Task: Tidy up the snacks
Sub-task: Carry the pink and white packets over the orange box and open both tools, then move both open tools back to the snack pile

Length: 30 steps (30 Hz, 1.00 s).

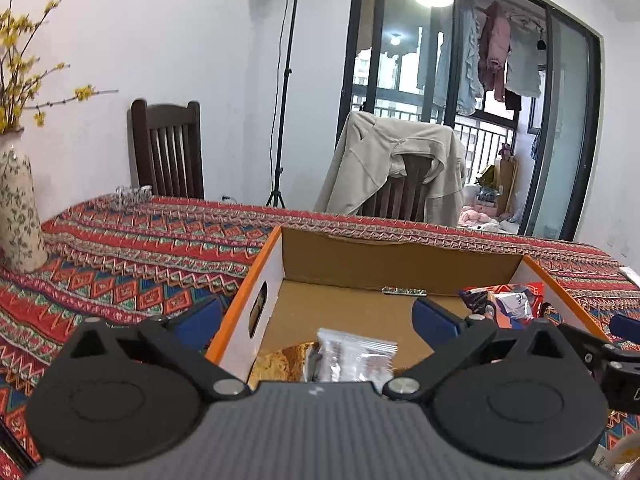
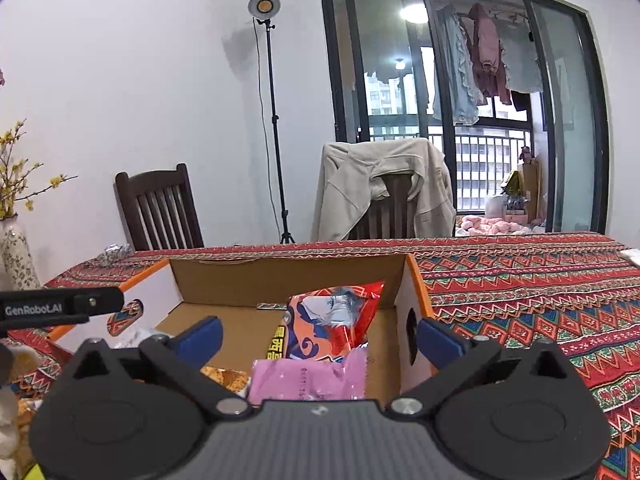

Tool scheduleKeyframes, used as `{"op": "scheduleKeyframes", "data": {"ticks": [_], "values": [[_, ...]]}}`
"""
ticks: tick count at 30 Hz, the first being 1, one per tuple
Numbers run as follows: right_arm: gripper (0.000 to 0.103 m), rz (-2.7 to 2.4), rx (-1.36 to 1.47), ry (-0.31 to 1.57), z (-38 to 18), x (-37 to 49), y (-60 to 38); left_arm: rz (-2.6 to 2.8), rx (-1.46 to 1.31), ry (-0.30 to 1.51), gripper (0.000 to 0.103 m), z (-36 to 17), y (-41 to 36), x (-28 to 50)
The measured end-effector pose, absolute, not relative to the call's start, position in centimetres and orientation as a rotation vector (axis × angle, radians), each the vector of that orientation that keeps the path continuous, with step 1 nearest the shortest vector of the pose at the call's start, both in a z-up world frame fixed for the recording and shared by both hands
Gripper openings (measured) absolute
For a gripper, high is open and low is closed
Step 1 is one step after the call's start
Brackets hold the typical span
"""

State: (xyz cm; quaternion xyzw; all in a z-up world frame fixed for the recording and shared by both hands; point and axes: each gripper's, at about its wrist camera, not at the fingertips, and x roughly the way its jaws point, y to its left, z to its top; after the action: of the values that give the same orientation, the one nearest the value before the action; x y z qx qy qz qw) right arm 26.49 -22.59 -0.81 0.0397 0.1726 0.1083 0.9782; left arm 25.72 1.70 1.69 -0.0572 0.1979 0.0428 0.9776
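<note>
An open cardboard box with orange edges (image 1: 400, 266) (image 2: 288, 280) sits on the patterned tablecloth. Inside it lie a clear silver snack packet (image 1: 354, 356), a golden packet (image 1: 280, 364), a red and blue snack bag (image 1: 506, 304) (image 2: 332, 320) and a pink packet (image 2: 308, 380). My left gripper (image 1: 318, 316) is open and empty above the box's left wall. My right gripper (image 2: 320, 334) is open and empty above the box's right part, over the pink packet and red bag. The left gripper's body (image 2: 60, 306) shows at the left of the right wrist view.
A floral vase with yellow flowers (image 1: 18, 216) (image 2: 16, 256) stands at the table's left. Two wooden chairs (image 1: 168, 152) (image 2: 160, 208) stand behind the table, one draped with a beige jacket (image 1: 396, 168) (image 2: 380, 184). A light stand (image 1: 284, 92) (image 2: 274, 120) is by the wall. More snack packets (image 2: 20, 368) lie at the lower left.
</note>
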Motion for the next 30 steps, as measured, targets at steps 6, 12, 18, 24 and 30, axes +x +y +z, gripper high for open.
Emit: {"op": "scheduleKeyframes", "data": {"ticks": [6,12,18,24,30], "values": [[0.103,0.190,0.065,0.343,-0.8,26.4,-22.3,0.090,-0.117,0.414,0.103,1.5,1.7,25.8],[0.103,0.176,0.058,0.323,-0.5,26.0,-22.4,0.089,-0.124,0.412,0.103,1.4,1.7,25.6],[0.103,0.171,0.060,0.320,-0.5,25.9,-22.6,0.094,-0.122,0.402,0.103,1.4,1.6,25.4],[0.103,0.154,0.044,0.318,0.6,25.3,-22.5,0.099,-0.140,0.382,0.103,2.5,1.6,24.9],[0.103,0.162,0.012,0.314,1.0,23.4,-22.7,0.081,-0.142,0.353,0.103,3.6,1.8,22.7]]}}
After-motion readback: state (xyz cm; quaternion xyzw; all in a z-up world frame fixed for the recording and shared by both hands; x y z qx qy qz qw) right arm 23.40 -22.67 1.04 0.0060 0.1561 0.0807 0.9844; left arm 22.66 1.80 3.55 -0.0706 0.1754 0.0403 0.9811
